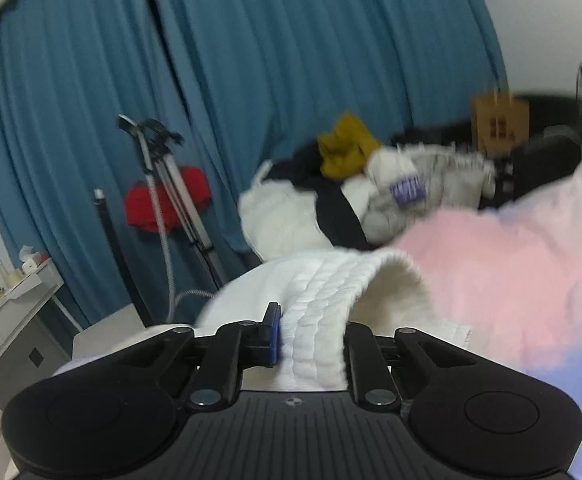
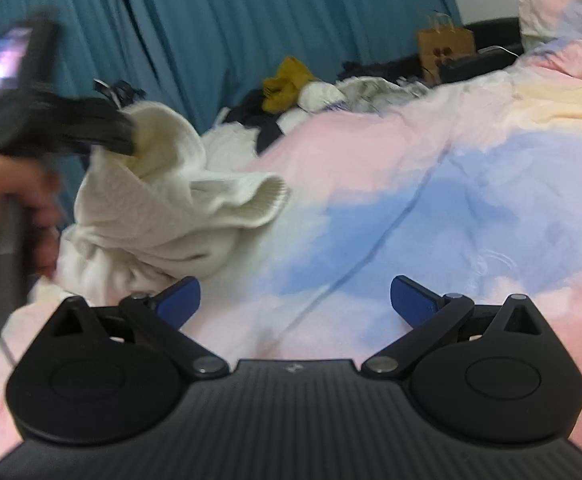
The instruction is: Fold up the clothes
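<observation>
- Gripping the white sweater point(image 1: 319, 320), your left gripper point(image 1: 311, 336) has its fingers clamped on the ribbed knit — the rest hangs to the pastel bedspread point(image 2: 371, 208).
- Your right gripper point(image 2: 295, 300) hovers over the bedspread, fingers spread wide, holding nothing.
- More clothes point(image 2: 291, 92) sit piled near the blue curtain point(image 2: 251, 12).

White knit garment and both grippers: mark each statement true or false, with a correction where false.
1. The left gripper is shut on the white knit garment. True.
2. The right gripper holds the garment too. False: its jaws stand open over the pink and blue bedspread, with nothing between them.
3. A mustard-yellow garment lies on the pile at the far edge of the bed. True.
4. The curtains are red. False: they are blue.
</observation>
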### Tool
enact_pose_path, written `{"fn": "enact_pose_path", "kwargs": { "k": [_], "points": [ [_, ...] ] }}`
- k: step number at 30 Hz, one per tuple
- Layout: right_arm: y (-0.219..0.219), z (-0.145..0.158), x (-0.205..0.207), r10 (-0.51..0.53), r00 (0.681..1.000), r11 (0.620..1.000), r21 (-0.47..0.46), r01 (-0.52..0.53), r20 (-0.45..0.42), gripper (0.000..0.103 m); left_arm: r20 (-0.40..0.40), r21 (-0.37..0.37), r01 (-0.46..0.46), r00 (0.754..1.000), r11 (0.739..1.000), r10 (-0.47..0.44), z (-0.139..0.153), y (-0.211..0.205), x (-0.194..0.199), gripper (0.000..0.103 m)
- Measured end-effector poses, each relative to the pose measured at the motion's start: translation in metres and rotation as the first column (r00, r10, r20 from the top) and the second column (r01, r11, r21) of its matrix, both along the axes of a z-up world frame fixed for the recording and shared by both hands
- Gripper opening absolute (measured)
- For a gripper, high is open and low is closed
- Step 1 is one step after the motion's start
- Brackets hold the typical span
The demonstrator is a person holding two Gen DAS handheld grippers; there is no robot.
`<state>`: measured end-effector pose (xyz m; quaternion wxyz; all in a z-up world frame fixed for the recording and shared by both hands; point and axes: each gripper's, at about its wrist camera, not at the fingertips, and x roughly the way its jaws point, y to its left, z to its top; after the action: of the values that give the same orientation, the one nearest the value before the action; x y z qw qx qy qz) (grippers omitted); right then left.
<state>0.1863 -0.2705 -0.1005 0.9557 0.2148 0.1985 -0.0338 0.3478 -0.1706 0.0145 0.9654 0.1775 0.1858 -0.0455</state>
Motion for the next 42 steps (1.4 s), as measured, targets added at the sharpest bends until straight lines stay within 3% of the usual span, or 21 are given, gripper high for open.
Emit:
{"fn": "enact_pose_path", "kwargs": {
  "k": [5,9,13,16,19,20,25,27,28,29,34,36,39,42],
  "points": [
    [0.002,0.012,-0.012,0.024,0.998,0.998,0.049,-0.026,0.058,0.103,0.040,-0.185,-0.048,0.998,0.981,0.056,0.056,0.112,-0.069,0.010],
    [0.004,0.024,-0.029,0.080,0.990,0.981,0.168,-0.100,0.119,0.103,0.012,-0.298,-0.101,0.994,0.949,0.109,0.067,0.203,-0.113,0.009],
    [0.018,0.025,-0.038,0.166,0.981,0.948,0.256,-0.187,0.101,0.103,-0.109,-0.346,-0.164,0.985,0.924,0.134,0.035,0.278,-0.138,0.009],
    [0.033,0.011,-0.038,0.267,0.962,0.874,0.404,-0.270,0.065,0.103,-0.196,-0.360,-0.189,0.973,0.913,0.124,0.002,0.318,-0.145,0.010],
    [0.055,0.003,-0.035,0.360,0.932,0.823,0.453,-0.343,0.052,0.103,-0.240,-0.421,-0.187,0.967,0.888,0.090,-0.028,0.349,-0.151,0.011],
    [0.061,0.001,-0.032,0.378,0.925,0.821,0.446,-0.356,0.042,0.103,-0.258,-0.451,-0.191,0.963,0.872,0.078,-0.035,0.360,-0.157,0.011],
    [0.079,-0.009,-0.017,0.406,0.914,0.825,0.424,-0.373,0.014,0.099,-0.312,-0.492,-0.196,0.949,0.848,0.039,-0.054,0.388,-0.160,0.025],
    [0.083,-0.011,-0.010,0.425,0.905,0.816,0.420,-0.398,0.032,0.088,-0.337,-0.509,-0.212,0.941,0.835,0.034,-0.061,0.392,-0.160,0.027],
    [0.084,-0.012,-0.008,0.432,0.901,0.815,0.411,-0.408,0.039,0.075,-0.349,-0.518,-0.224,0.936,0.826,0.036,-0.065,0.395,-0.160,0.029],
    [0.085,-0.012,-0.006,0.437,0.899,0.816,0.405,-0.412,0.034,0.074,-0.362,-0.526,-0.237,0.931,0.817,0.037,-0.068,0.397,-0.159,0.030],
    [0.090,-0.022,0.004,0.458,0.889,0.818,0.405,-0.408,-0.030,0.074,-0.424,-0.575,-0.283,0.905,0.767,0.016,-0.069,0.402,-0.155,0.042],
    [0.091,-0.030,0.007,0.480,0.876,0.803,0.425,-0.419,-0.042,0.074,-0.442,-0.570,-0.295,0.897,0.767,0.016,-0.062,0.400,-0.166,0.045],
    [0.099,-0.028,0.010,0.525,0.851,0.776,0.418,-0.472,-0.014,0.074,-0.426,-0.615,-0.295,0.905,0.732,0.007,-0.053,0.403,-0.182,0.058],
    [0.101,-0.027,0.009,0.527,0.850,0.777,0.405,-0.482,0.002,0.074,-0.399,-0.670,-0.287,0.917,0.685,-0.006,-0.044,0.405,-0.197,0.062]
  ]
}}
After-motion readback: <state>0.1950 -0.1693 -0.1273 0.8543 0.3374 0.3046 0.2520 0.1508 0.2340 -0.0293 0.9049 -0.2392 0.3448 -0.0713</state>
